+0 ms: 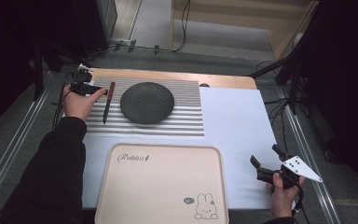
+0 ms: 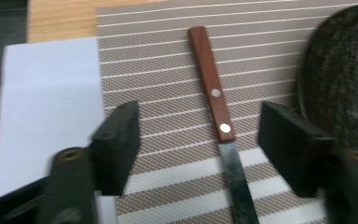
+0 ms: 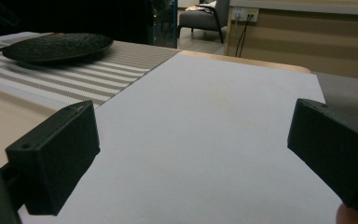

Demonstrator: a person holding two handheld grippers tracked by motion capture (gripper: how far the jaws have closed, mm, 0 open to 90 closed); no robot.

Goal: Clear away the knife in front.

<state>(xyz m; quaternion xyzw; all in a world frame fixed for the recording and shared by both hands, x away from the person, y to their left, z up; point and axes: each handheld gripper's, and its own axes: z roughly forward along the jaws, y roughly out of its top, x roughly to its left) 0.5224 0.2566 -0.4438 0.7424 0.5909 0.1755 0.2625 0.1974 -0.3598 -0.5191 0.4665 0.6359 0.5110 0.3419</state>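
Now the left tool (image 2: pixel 198 144) straddles the knife (image 2: pixel 219 121), jaws apart on either side and not pressing on it.
Seen from above, the left forearm reaches toward 11 o'clock, its hand (image 1: pixel 80 103) low over the striped mat (image 1: pixel 186 116). That knife lies at 9 o'clock of the dark plate (image 1: pixel 147 102), long axis near 12-to-6, wooden handle toward 12, blade toward 6. At 4 o'clock on the worktop, the right tool (image 1: pixel 265 163) hangs wide and holds nothing.

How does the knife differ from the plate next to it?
The knife is long and thin, while the plate is round and broad. The knife has a reddish-brown wooden handle and a dark blade; the plate is dark grey all over with a textured surface. Both lie on the striped mat, side by side without touching.
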